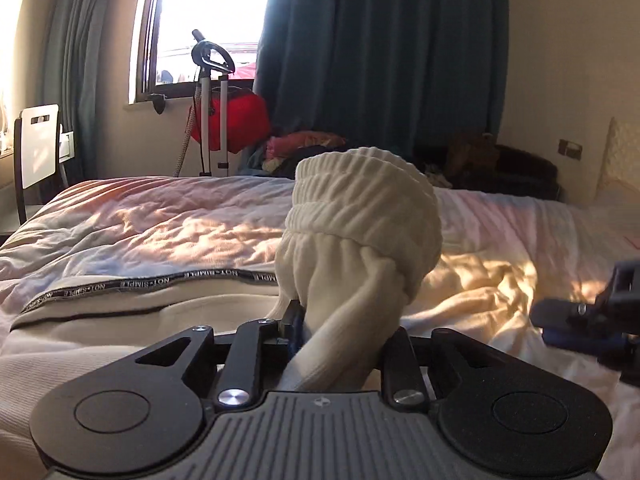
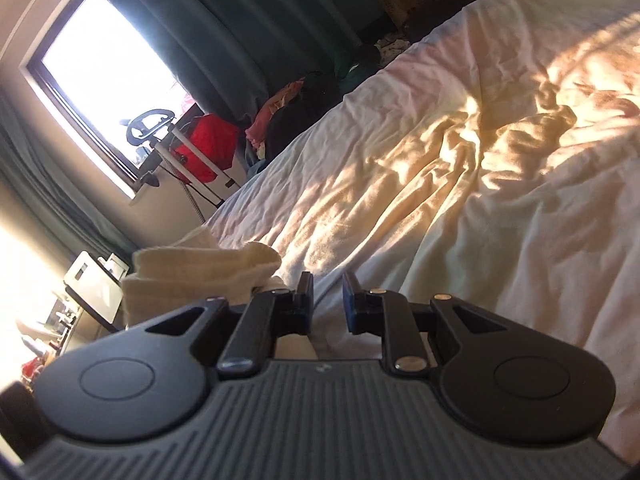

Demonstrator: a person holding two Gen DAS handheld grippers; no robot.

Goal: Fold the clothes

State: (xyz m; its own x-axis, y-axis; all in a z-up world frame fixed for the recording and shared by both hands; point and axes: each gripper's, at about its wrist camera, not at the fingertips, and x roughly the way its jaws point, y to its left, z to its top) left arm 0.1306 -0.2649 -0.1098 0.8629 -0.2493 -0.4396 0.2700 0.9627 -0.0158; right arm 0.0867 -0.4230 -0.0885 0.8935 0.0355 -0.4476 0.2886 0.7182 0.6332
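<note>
Left gripper (image 1: pixel 340 332): jaws closed on the socks (image 1: pixel 360 240), a cream ribbed pair rolled into a bundle with the cuff folded over the top. The bundle stands upright out of the jaws, raised above the bed (image 1: pixel 160 216); its loose lower end hangs down between the fingers toward the camera.

Right gripper (image 2: pixel 328 300): jaws parted by a narrow gap, nothing between them. It sits low over the bed, to the right of the socks and apart from them. In the right wrist view the socks (image 2: pixel 200 276) appear just left of its left finger; contact cannot be determined.

On the bed, left of the socks, lies a cream garment (image 1: pixel 140 312) with a black lettered band. The bed cover is wrinkled and sunlit.

Beyond the bed: a window (image 1: pixel 208 20), dark curtains (image 1: pixel 380 60), a red bag (image 1: pixel 236 120) on a stand, and a heap of clothes (image 1: pixel 296 148) on the floor.
</note>
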